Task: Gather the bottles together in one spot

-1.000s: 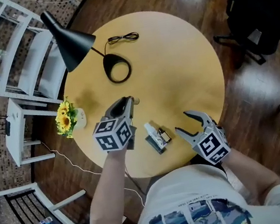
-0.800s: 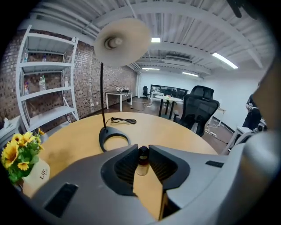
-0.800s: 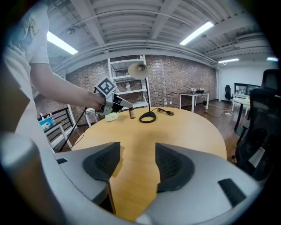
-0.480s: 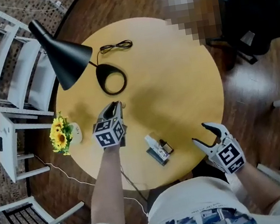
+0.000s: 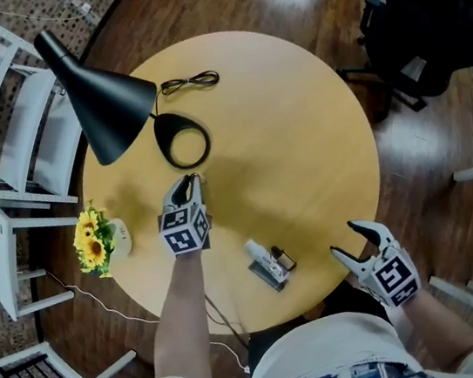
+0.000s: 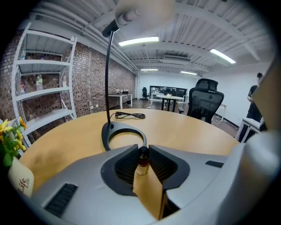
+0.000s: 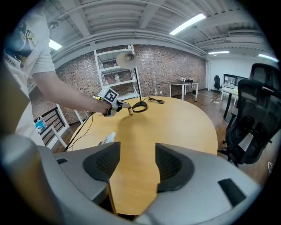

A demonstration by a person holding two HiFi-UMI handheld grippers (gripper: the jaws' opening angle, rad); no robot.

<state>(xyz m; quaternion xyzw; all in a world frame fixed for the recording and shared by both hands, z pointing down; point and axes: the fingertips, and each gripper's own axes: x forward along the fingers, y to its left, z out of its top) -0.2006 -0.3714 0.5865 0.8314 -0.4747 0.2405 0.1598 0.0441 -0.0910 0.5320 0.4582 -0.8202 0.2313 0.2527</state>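
Note:
My left gripper (image 5: 189, 180) is shut on a small amber bottle (image 6: 142, 161) with a black cap, held upright just in front of the lamp base. The right gripper view shows that bottle (image 7: 130, 110) at the left gripper's tips, low over the table. A white bottle (image 5: 259, 252) lies on its side near the table's front edge, with a small dark bottle (image 5: 284, 261) and a flat grey piece beside it. The white bottle (image 7: 107, 138) also shows in the right gripper view. My right gripper (image 5: 351, 250) stands open at the table's front right edge, nothing between its jaws.
A black desk lamp has its ring base (image 5: 182, 139) right behind the left gripper and its shade (image 5: 100, 98) over the table's left side. A black cable (image 5: 190, 82) lies at the back. Sunflowers in a white pot (image 5: 94, 240) stand at the left edge. An office chair (image 5: 423, 24) is beyond the round table (image 5: 298, 130).
My left gripper has carried the small bottle away from the lying bottles toward the lamp base. My right gripper has drawn back to the table's front right edge.

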